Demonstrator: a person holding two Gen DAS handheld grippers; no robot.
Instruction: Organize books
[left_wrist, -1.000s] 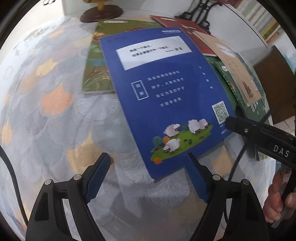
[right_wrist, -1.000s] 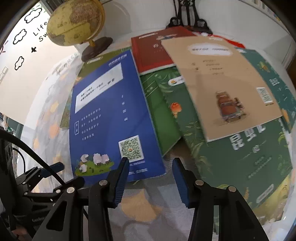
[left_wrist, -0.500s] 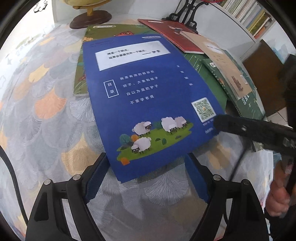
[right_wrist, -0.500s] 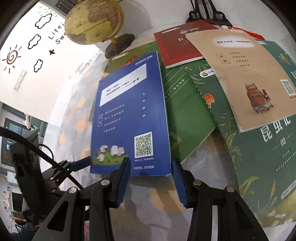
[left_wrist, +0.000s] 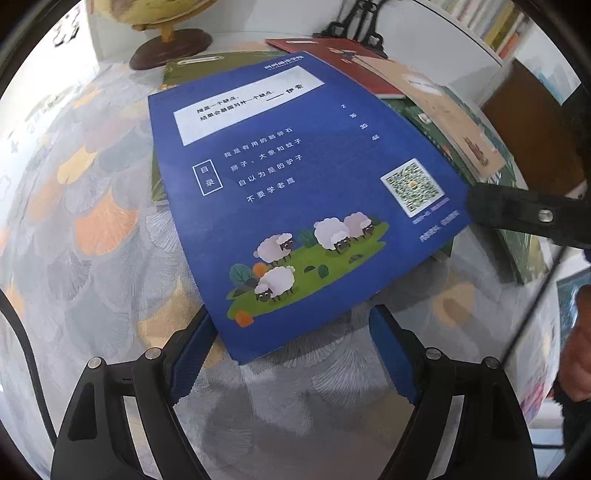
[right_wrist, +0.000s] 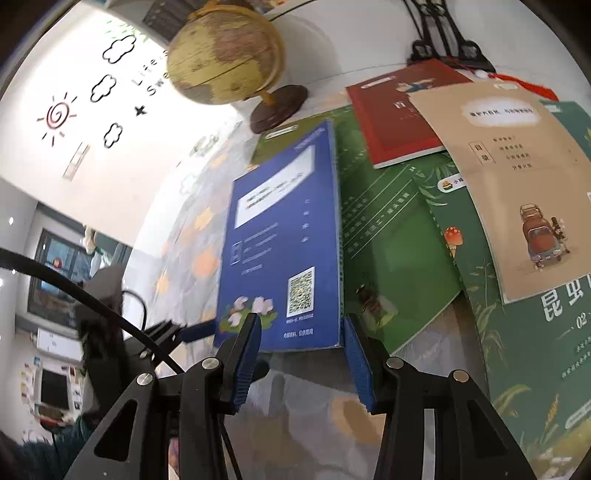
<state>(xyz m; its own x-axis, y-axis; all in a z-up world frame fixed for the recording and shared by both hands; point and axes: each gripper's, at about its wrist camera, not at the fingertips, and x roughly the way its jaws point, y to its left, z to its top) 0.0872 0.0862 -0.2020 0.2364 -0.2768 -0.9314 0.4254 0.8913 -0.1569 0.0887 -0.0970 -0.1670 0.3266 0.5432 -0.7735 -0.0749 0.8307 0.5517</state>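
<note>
So far, seen from the left wrist, the job has barely begun. The blue book (left_wrist: 295, 192) sits tilted, its near edge raised off the patterned worktop (left_wrist: 92, 258) and reaching in between the fingers of the left gripper (left_wrist: 291, 354), which stands wide apart with neither pad pressing on the cover. One finger of the right gripper (left_wrist: 524, 218) meets the book's right edge near the printed code. Behind it a green book (left_wrist: 192, 66), a red book (left_wrist: 332, 59) and a tan book (left_wrist: 443, 114) lie loose and overlapping, with a globe (left_wrist: 166, 44) at the back.

Seen from the right wrist, the right gripper (right_wrist: 299, 354) is partly closed about the blue book's (right_wrist: 280, 236) near corner, the spine edge just beside the right pad; whether the pads actually pinch it I cannot tell. The book stands steeply on edge. To its right the green book (right_wrist: 388, 236), red book (right_wrist: 391, 122), tan book (right_wrist: 517, 184) and a larger green volume (right_wrist: 535, 350) sprawl across one another. A black stand (right_wrist: 443, 40) at the rear holds no book that these views show, so, by my reading, every book is left to be put in order.
</note>
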